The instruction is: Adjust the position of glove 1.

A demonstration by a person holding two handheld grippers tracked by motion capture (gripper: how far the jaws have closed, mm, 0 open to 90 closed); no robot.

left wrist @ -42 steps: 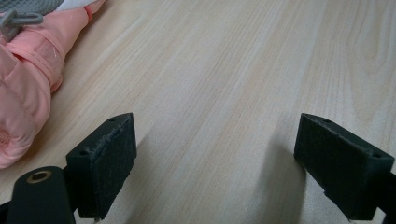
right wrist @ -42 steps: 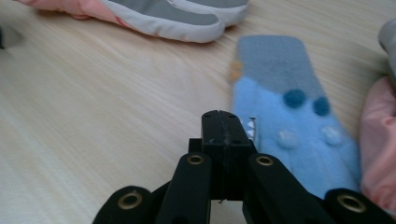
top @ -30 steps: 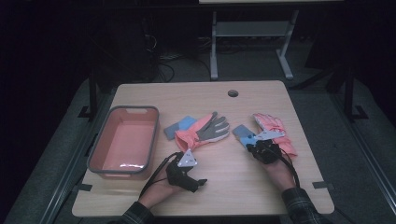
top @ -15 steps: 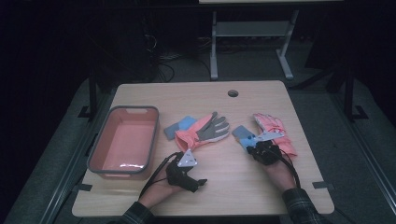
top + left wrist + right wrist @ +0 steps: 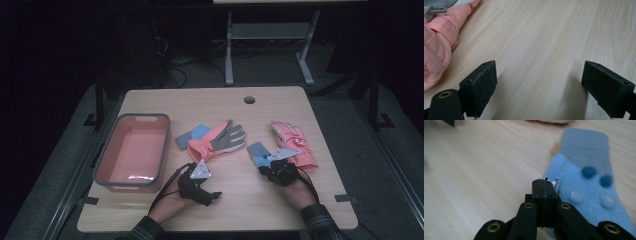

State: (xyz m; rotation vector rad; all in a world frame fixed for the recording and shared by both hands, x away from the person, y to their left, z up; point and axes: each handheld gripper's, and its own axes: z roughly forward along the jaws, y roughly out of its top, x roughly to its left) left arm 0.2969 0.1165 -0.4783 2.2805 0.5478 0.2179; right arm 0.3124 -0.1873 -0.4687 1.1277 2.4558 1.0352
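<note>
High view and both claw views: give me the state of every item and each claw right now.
Left claw: open, nothing between its jaws, over bare table.
Right claw: shut, tips at the edge of the right blue sock.
Bin: upright, empty.
Left glove: lying flat, grey palm up.
Right glove: lying flat.
Left blue sock: flat, partly under the left glove.

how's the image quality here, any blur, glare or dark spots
High view: room dark, table lit, glare streak in the bin. Left gripper view: sharp wood grain, soft shadows beside the pads. Right gripper view: blue sock and far table out of focus.
</note>
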